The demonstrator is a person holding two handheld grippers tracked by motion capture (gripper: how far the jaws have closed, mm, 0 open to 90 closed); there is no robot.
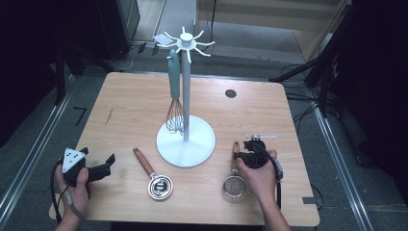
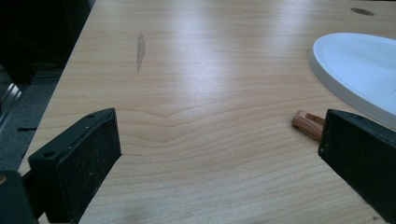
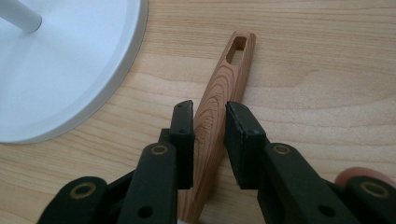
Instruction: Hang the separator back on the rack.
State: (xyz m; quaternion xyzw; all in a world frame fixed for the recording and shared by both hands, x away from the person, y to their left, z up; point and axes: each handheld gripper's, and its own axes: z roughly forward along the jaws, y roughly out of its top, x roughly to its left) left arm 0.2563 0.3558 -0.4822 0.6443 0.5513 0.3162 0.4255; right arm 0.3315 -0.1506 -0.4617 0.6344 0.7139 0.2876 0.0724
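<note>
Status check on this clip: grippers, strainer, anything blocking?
Left gripper open, idle over table. Right gripper astride the strainer handle, pads not pressing. Strainer flat on table. Stand base close by, not blocking.

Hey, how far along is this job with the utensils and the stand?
Done: the whisk hangs on the stand. In hand: the right tongs straddle the strainer handle; whether they pinch it is unclear. Left: strainer and scoop both lie on the table, probably to be hung; the left tongs wait open.
</note>
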